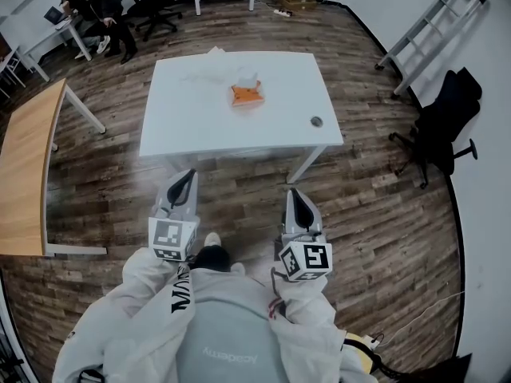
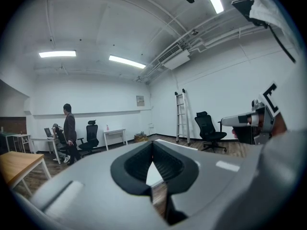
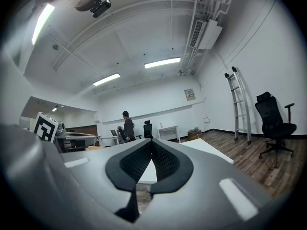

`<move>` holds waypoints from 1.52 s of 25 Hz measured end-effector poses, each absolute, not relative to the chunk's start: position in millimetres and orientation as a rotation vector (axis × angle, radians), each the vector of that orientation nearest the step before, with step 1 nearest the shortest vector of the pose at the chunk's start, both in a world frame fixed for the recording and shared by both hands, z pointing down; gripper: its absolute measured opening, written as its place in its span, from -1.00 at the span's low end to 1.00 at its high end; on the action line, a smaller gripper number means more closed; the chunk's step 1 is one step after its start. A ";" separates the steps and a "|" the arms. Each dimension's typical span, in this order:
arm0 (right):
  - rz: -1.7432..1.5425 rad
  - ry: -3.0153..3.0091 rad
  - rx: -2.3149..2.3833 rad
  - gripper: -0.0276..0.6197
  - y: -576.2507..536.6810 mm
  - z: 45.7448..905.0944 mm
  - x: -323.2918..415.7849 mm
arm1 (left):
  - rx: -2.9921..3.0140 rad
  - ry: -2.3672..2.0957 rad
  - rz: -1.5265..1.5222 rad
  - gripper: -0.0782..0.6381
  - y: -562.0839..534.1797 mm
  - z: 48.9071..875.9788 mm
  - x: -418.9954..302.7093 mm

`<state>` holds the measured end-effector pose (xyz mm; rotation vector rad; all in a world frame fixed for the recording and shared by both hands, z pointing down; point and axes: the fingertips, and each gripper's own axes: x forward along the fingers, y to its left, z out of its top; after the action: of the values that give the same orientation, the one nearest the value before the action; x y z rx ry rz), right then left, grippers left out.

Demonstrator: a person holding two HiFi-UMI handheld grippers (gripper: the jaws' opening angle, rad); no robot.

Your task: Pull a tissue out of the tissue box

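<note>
As we stand back from the near edge of the white table, both grippers are held out roughly level ahead of us, over the wooden floor and short of the tabletop. The left gripper has its jaws pressed together at the tips. In the left gripper view its dark pads meet with nothing between them. The right gripper is likewise closed and empty, and its pads touch at the tip in the right gripper view.

On the far half of the table, a little right of centre, sits the orange tissue box, with a white tissue standing up from its top. It is well apart from both grippers. Left of the box lie faint pale shapes that we cannot make out, and a small round thing rests near the table's near right corner.

To the left stands a wooden table. Against the far right wall leans a ladder, with a black office chair nearer along that side. A person stands at the far left beside another chair.
</note>
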<state>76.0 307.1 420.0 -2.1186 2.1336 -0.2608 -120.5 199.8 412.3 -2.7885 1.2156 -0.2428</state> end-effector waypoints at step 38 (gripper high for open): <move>-0.388 2.140 -2.163 -0.91 184.0 448.8 83.9 | -2.870 1.196 -0.302 -0.78 73.8 446.2 -102.6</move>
<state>83.9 184.0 448.8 -2.1626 2.1400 -0.3877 -102.6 73.8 446.2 -2.8704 1.1962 -0.3023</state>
